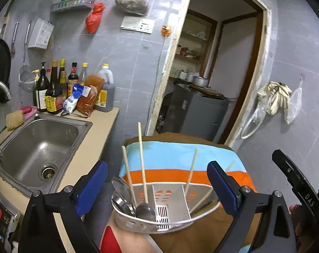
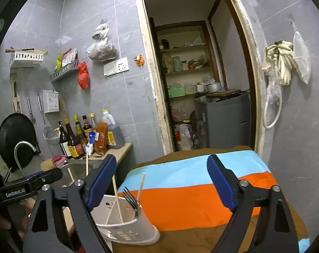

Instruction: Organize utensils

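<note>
A white utensil holder (image 1: 138,224) with dividers stands at the near edge of a striped cloth (image 1: 176,158). Metal spoons (image 1: 121,194) and two chopsticks (image 1: 141,160) fill its left compartment, and more chopsticks (image 1: 191,170) lean in the right one. My left gripper (image 1: 157,166) is open, a blue finger on either side above the holder, touching nothing. In the right wrist view the holder (image 2: 136,235) sits low left with a fork (image 2: 131,198) and chopsticks (image 2: 117,200) in it. My right gripper (image 2: 162,160) is open over the cloth (image 2: 201,189), holding nothing.
A steel sink (image 1: 39,139) lies to the left, with sauce bottles (image 1: 60,88) behind it on the counter. A faucet (image 2: 22,147) and a black wok (image 2: 16,130) stand further left. An open doorway ahead shows a grey appliance (image 1: 193,113) and shelves.
</note>
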Demonstrator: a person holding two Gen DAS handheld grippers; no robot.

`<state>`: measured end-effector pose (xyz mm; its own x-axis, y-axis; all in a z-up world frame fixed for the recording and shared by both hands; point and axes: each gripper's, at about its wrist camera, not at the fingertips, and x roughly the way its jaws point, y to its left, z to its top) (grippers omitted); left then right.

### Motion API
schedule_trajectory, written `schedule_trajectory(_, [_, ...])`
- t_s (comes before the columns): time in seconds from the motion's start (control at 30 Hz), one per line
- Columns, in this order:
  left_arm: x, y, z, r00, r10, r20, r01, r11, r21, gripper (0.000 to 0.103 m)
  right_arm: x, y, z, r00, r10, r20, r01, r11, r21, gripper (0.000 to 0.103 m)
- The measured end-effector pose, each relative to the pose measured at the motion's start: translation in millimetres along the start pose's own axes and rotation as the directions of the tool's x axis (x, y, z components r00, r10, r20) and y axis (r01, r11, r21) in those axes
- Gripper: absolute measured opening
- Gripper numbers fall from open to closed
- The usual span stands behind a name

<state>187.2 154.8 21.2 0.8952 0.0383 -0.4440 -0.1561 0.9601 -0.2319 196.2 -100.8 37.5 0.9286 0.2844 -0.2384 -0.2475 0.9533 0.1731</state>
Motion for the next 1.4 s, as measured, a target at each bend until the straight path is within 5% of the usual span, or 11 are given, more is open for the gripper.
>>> schedule_trajectory(0.27, [-18, -27, -18, 0.999, -0.036, -0.011, 0.037, 0.997, 0.062, 0.099, -27, -19, -4, 0.999, -0.044, -0.032, 0.043, 0.999, -0.023, 0.101])
schedule_trajectory(0.6, [-51, -72, -45, 0.998, -0.056, 0.000, 0.056, 0.994, 0.093, 0.101, -75, -61, -7, 0.996, -0.063, -0.070, 0.059, 0.997, -0.054, 0.101])
schedule_trajectory(1.4, [-134, -136, -113, 1.000, 0.027, -0.002, -0.027, 0.995, 0.095, 0.101, -181, -126, -31, 0.984, -0.040, -0.175, 0.027, 0.997, -0.077, 0.101])
